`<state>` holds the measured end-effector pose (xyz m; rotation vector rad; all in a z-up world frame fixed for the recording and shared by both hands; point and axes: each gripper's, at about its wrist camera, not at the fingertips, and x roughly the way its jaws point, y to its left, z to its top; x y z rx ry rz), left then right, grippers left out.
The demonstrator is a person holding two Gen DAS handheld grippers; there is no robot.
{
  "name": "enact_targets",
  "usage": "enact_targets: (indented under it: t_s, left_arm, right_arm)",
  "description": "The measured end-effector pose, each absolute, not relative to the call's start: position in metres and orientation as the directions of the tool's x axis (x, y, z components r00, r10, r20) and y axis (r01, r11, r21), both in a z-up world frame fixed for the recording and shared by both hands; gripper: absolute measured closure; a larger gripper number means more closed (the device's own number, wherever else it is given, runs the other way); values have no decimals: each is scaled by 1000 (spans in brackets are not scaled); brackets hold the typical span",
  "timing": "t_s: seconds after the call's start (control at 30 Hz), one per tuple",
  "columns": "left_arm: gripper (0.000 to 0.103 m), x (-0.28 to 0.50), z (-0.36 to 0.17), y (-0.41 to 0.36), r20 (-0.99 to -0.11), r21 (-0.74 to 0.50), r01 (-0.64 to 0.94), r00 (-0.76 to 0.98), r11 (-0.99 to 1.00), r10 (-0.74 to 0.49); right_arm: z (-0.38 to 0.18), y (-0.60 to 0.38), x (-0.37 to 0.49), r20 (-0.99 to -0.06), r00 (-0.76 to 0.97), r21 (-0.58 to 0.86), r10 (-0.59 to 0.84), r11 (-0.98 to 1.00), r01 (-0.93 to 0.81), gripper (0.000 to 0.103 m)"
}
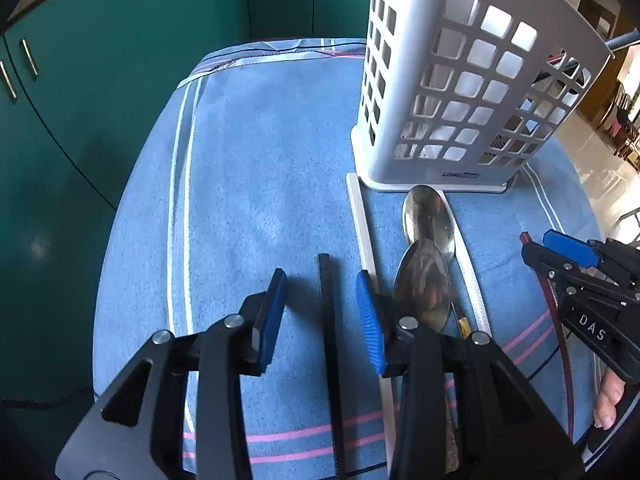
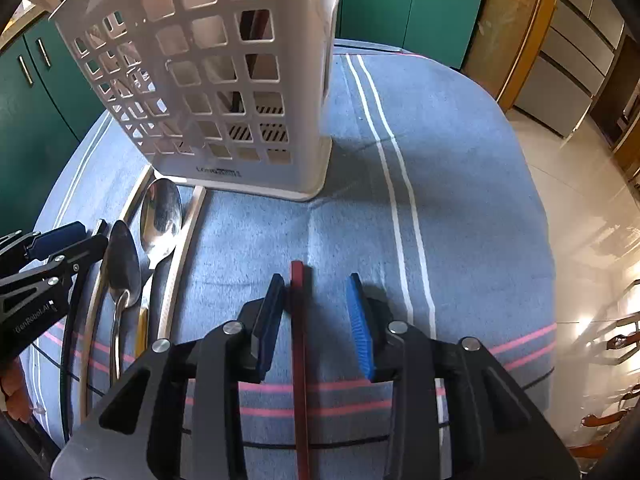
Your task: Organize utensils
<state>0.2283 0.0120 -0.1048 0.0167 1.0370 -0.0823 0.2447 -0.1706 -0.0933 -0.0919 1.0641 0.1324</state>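
Observation:
In the left wrist view my left gripper [image 1: 322, 280] stands open over the blue cloth, with a black chopstick [image 1: 329, 320] lying on the cloth between its blue pads, touching neither. Just right of it lie two white chopsticks [image 1: 362, 232] and two steel spoons [image 1: 428, 216]. In the right wrist view my right gripper [image 2: 316, 280] is open too; a dark red chopstick [image 2: 299, 340] lies between its pads, close to the left one. The white lattice utensil caddy [image 2: 220, 80] stands upright beyond both, with a dark utensil [image 2: 256, 20] inside.
The table's blue striped cloth [image 1: 260, 160] ends near green cabinets [image 1: 80, 100] on the left. A tiled floor [image 2: 580, 200] lies off the right edge. The right gripper [image 1: 548, 248] shows at the left wrist view's right edge, a thumb [image 1: 608, 400] below it.

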Motion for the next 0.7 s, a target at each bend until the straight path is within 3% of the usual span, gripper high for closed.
enact_targets:
  t_s: [0.1, 0.17, 0.23, 0.27, 0.3, 0.53, 0.7]
  left_arm:
    - [67, 230, -104, 12, -860, -29, 76, 506, 997, -64]
    - [74, 230, -104, 14, -857, -41, 72, 510, 997, -72]
    - [89, 229, -103, 16, -854, -53, 66, 514, 996, -79]
    - [93, 231, -104, 19, -853, -69, 64, 514, 996, -92]
    - [96, 231, -105, 20, -852, -79, 64, 513, 995, -101]
    - [97, 219, -94, 23, -832, -109, 66, 540, 992, -127]
    - [97, 192, -47, 26, -756, -133, 81, 636, 988, -154]
  right_arm:
    - [-95, -173, 248, -877, 474, 1, 76, 988, -156, 70]
    - [-95, -174, 251, -877, 474, 6, 82, 987, -160, 71]
    - [-95, -176, 249, -874, 475, 24, 101, 986, -167, 82]
    - [-93, -180, 246, -874, 474, 35, 111, 985, -167, 94]
    - [-93, -181, 246, -874, 471, 49, 124, 984, -169, 96]
    - [-75, -182, 227, -845, 512, 77, 155, 982, -170, 96]
    - [-27, -193, 199, -776, 604, 88, 179, 980, -177, 96]
